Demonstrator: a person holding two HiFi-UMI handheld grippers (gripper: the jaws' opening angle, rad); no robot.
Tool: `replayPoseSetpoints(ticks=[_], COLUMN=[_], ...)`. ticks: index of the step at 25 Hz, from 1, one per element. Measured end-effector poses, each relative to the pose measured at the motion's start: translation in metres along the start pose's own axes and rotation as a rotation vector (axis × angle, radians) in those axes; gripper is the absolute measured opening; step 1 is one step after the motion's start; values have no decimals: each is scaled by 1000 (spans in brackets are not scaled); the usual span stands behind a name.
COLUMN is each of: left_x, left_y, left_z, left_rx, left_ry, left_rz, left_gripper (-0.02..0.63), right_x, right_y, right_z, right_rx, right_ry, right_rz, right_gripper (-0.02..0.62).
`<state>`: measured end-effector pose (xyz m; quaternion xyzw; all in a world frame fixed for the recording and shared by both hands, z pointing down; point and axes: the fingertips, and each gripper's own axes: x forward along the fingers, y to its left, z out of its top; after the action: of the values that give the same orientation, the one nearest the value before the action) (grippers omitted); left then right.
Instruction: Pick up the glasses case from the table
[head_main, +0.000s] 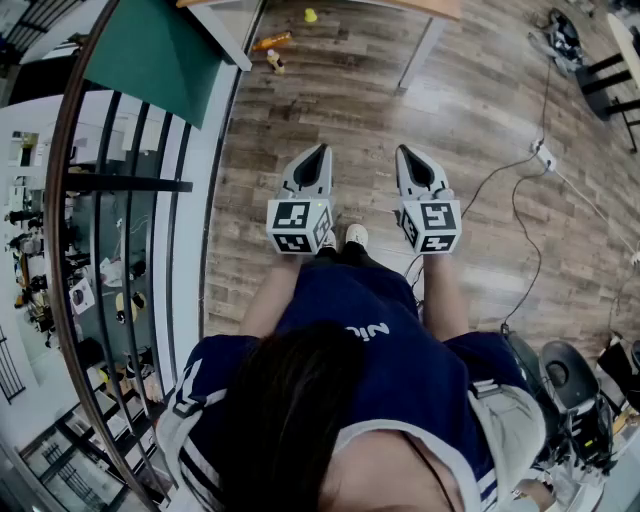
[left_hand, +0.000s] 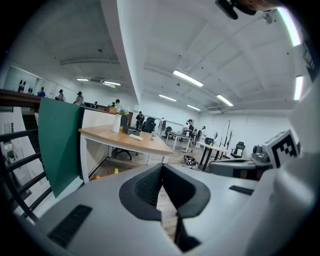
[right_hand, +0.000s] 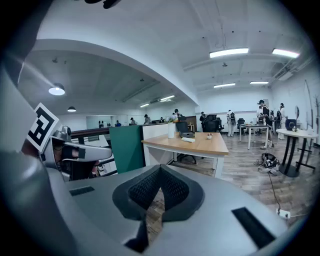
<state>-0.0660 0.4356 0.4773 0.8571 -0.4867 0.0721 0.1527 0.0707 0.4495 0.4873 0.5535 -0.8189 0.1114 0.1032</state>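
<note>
Jaws on both grippers were seen fully closed, pads pressed together, nothing held between them: left gripper (head_main: 321, 150), right gripper (head_main: 404, 151). The same was confirmed in the left gripper view (left_hand: 161, 166) and the right gripper view (right_hand: 160, 168).

Wood-plank floor (head_main: 480, 110) was seen under and ahead of both grippers. A dark railing (head_main: 130, 200) and a green panel (head_main: 160, 50) were seen at the left. A wooden table (right_hand: 212, 145) with white legs was seen ahead, well apart from both grippers; only its near edge (head_main: 440, 8) was caught at the top of the head view.

The person's navy shirt (head_main: 380, 350) filled the lower head view, and a white shoe (head_main: 356, 235) was seen between the two marker cubes. The grippers were held side by side, not touching, tilted slightly down.

A cable (head_main: 520, 210) and a power strip (head_main: 543, 155) were seen on the floor at the right.

On the tabletop's far end a white cylinder (right_hand: 171, 130), a dark box-like item (right_hand: 188, 134) and a flat pale item (right_hand: 188, 140) were grouped close together. The glasses case could not be told apart among them: too small. Nothing on the table was touched by either gripper.
</note>
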Motion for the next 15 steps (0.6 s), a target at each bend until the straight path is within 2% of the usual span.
replayPoseSetpoints(ticks=[13,14,15], left_x=[-14,-12,-10], left_y=[-2,-3,-4], left_z=[4,4,5], left_rx=[-16,-19,-23], left_ry=[-50,-52,-54], left_rz=[-31,-41,-51], left_gripper=[5,28,87], right_x=[-12,-10,-7], right_y=[8,9,11], right_z=[7,7,6], right_rx=[18,26,34], right_ry=[-56,-55,-50], right_rz=[-43,-25,1], right_gripper=[14,47,165])
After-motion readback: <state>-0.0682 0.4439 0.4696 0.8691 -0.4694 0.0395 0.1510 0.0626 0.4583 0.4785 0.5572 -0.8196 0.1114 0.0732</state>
